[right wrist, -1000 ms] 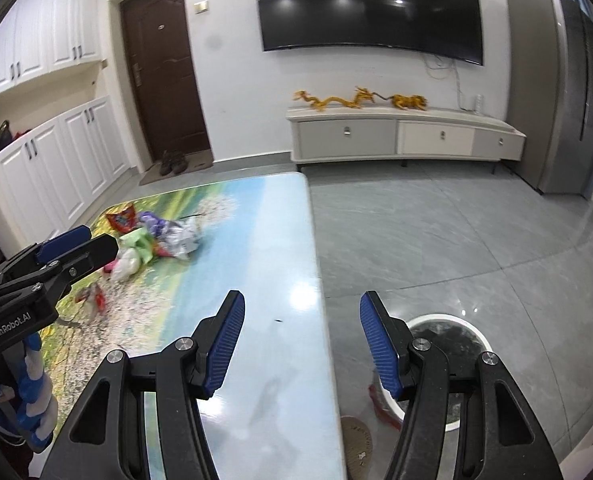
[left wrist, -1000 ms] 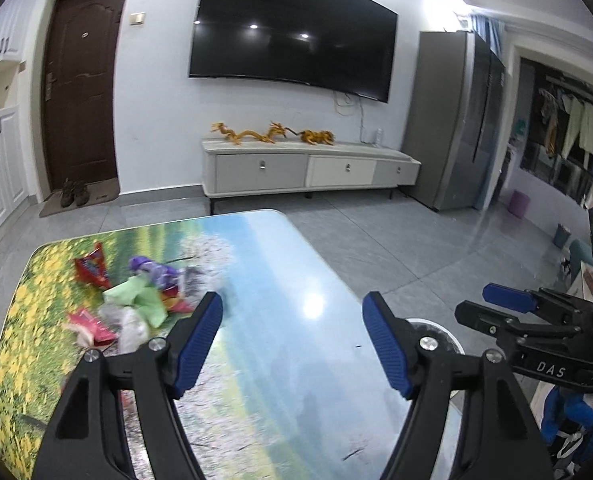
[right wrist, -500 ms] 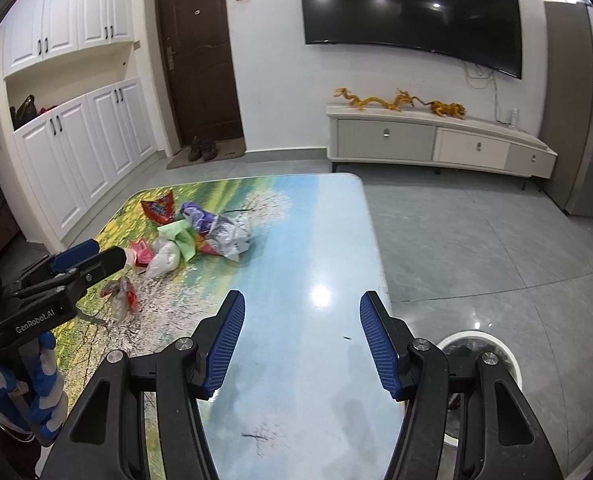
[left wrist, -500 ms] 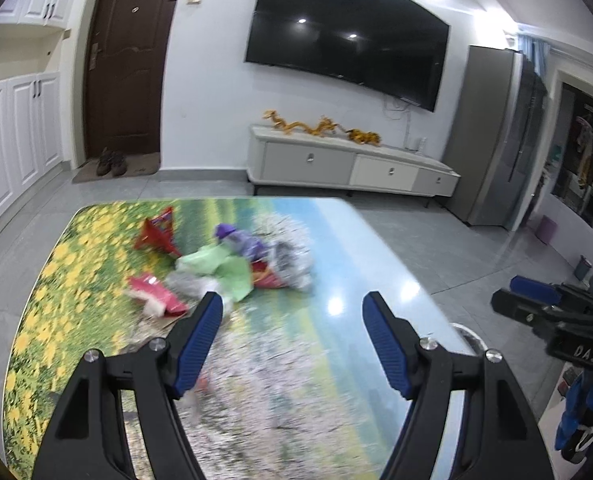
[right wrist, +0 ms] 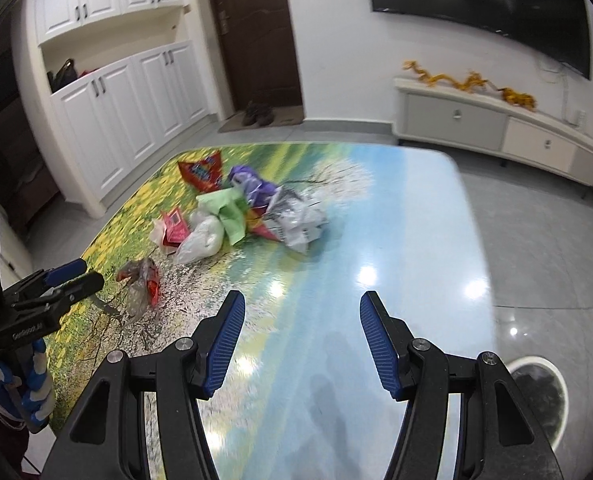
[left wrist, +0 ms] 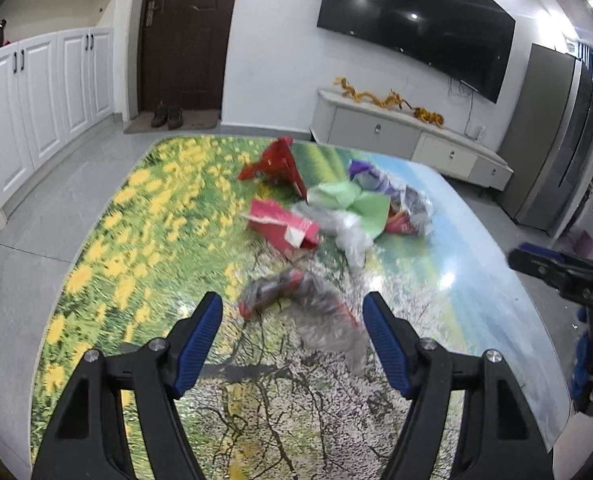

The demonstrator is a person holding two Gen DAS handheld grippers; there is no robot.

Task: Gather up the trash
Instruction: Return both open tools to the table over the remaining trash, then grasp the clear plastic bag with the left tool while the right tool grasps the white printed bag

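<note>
Left hand-held gripper, jaws apart, hovers seemingly just above crumpled clear wrapper.

Bright ceiling light; glare spots on glossy table; motion blur on trash; fisheye-warped, dark corners.

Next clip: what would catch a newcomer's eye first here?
The heap of bright wrappers and bags on the far half of the flower-print table, with one clear wrapper lying apart, nearer. The left gripper is open in front of that wrapper; the right gripper is open above bare tabletop.
</note>
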